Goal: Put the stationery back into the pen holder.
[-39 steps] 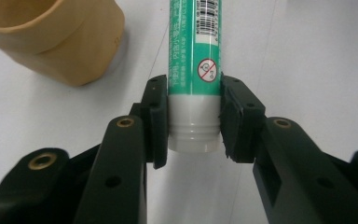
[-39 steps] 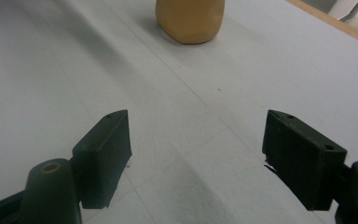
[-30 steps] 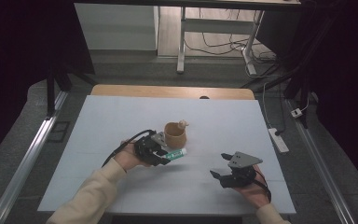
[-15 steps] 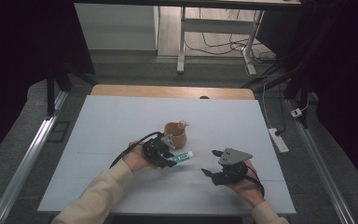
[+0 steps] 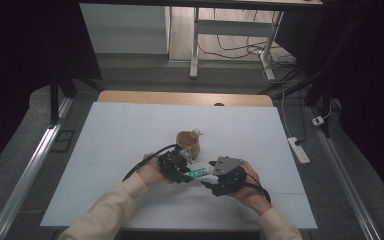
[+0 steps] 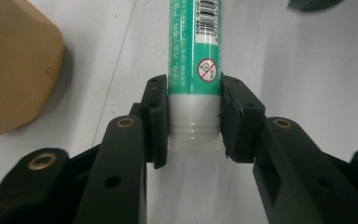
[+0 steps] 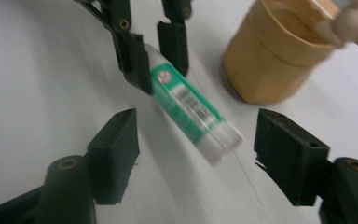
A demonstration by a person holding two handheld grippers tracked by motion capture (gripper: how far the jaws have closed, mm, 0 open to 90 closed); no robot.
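Observation:
A green and white tube (image 5: 198, 173) (image 6: 195, 56) (image 7: 193, 109) is held level just above the white table (image 5: 130, 130). My left gripper (image 5: 184, 172) (image 6: 195, 122) is shut on the tube's white end, its pads (image 6: 159, 116) pressing both sides. My right gripper (image 5: 208, 175) (image 7: 196, 135) stands open at the tube's other end, which lies between its spread fingertips (image 7: 119, 135) without touching them. A tan mug (image 5: 187, 143) (image 6: 14, 65) (image 7: 279, 51) with a small figure on its rim stands just behind the tube.
The table's wooden far edge (image 5: 180, 97) lies beyond the mug. A power strip (image 5: 298, 150) lies on the floor to the right, and metal rails (image 5: 30, 165) run along both sides of the table.
My right gripper has moved left toward the tube and now brackets its free end. My left gripper has shifted slightly right and down with the tube in it.

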